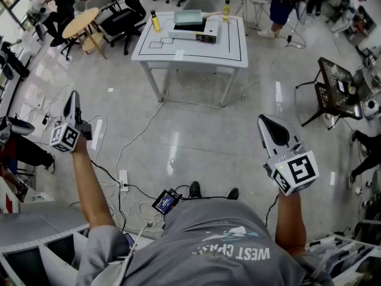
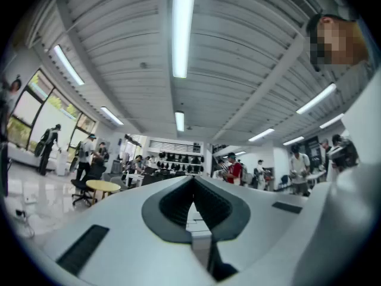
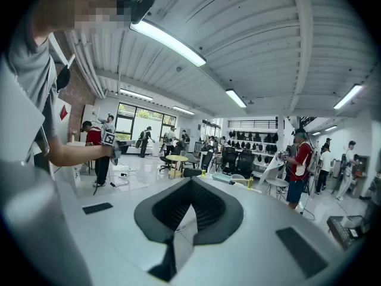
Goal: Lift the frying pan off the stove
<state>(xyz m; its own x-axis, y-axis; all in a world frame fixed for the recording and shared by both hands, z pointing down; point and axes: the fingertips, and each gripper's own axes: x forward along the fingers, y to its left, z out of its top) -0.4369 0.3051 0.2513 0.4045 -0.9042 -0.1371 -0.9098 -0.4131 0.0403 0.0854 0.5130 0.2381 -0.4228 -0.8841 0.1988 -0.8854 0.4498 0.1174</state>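
Head view: nothing begun; left gripper (image 1: pixel 72 97) and right gripper (image 1: pixel 266 124), both closed and empty, hang well apart from the table (image 1: pixel 196 52); stove (image 1: pixel 193 33) waits by its far edge.

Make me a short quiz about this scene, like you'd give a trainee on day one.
1. True or false: the left gripper rests on the white table.
2. How many yellow bottles stand on that table?
3. On the right gripper, the jaws are: A) wide open, B) together with nothing between them, C) clamped on a bottle.

Key: 1 false, it is held in the air well short of the table; 2 two; 3 B.
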